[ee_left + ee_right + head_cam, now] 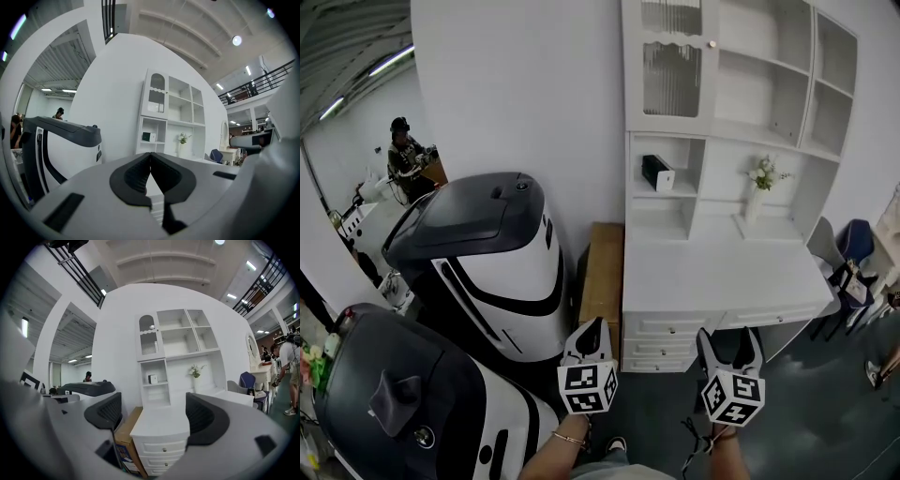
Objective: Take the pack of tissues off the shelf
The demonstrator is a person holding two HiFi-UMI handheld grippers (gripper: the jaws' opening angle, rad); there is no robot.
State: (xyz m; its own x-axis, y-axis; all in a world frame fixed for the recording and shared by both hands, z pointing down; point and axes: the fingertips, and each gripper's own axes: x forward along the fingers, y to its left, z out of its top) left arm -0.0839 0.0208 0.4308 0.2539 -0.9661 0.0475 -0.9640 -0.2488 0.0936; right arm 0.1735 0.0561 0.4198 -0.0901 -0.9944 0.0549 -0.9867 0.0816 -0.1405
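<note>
While the left tool [593, 326], at bottom centre of the head view, has its jaws pressed together on nothing, the right tool [728, 339] beside it has its jaws spread wide and empty. Above both stands the white tabletop [722, 277]. The pack of tissues [657, 173] lies on the small shelf [684, 191] above the tabletop's left end, well apart from both tools, left of the flower vase [752, 204].

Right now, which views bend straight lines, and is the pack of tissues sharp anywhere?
Head view: cabinet edges bow, pack of tissues small but sharp. Left gripper view: strong bulge, black corners, pack tiny. Right gripper view: same bulge, ceiling lamp blown white.
</note>
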